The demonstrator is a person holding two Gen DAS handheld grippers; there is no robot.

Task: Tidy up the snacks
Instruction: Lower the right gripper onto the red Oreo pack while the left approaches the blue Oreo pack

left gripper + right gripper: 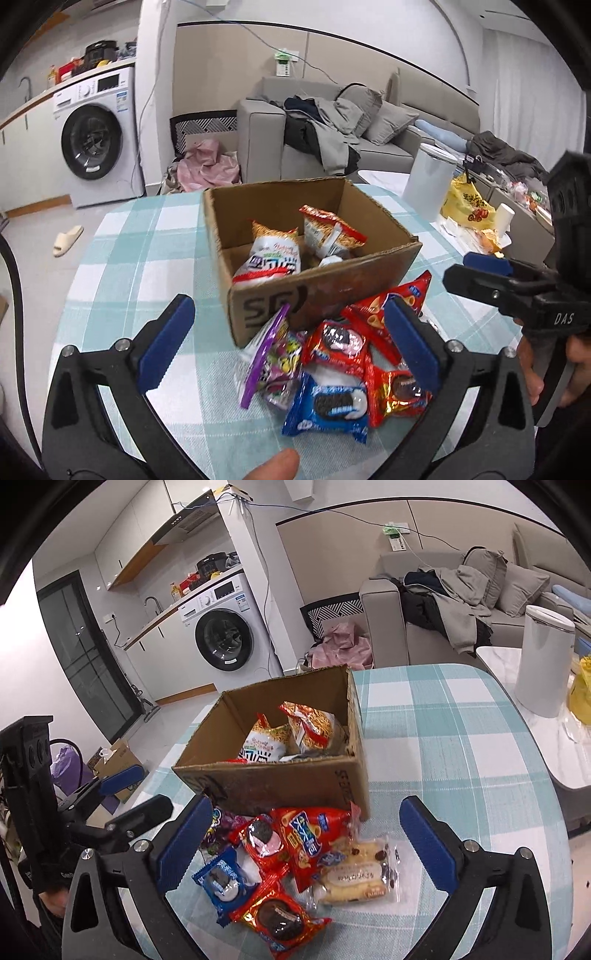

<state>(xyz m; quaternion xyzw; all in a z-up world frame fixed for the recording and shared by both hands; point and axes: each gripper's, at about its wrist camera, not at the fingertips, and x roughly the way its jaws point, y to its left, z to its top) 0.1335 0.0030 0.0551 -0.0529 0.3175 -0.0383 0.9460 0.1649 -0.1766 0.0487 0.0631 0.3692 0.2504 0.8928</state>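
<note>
Corrugated cardboard box (325, 291), crinkly foil snack packs (340, 347), checked cloth (122, 266)

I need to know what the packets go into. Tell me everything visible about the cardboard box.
The cardboard box is plain brown corrugated card, open-topped, with dark printed lettering and a scuffed front wall. It sits upright on the checked tablecloth. Two snack bags lie inside; loose packets crowd its front wall.

We are in a small home, living room and kitchen in one. Left of the grey sofa (325, 122) heaped with clothes stands a washing machine (98, 136) under a counter, with a range hood (188, 518) farther left above.
</note>
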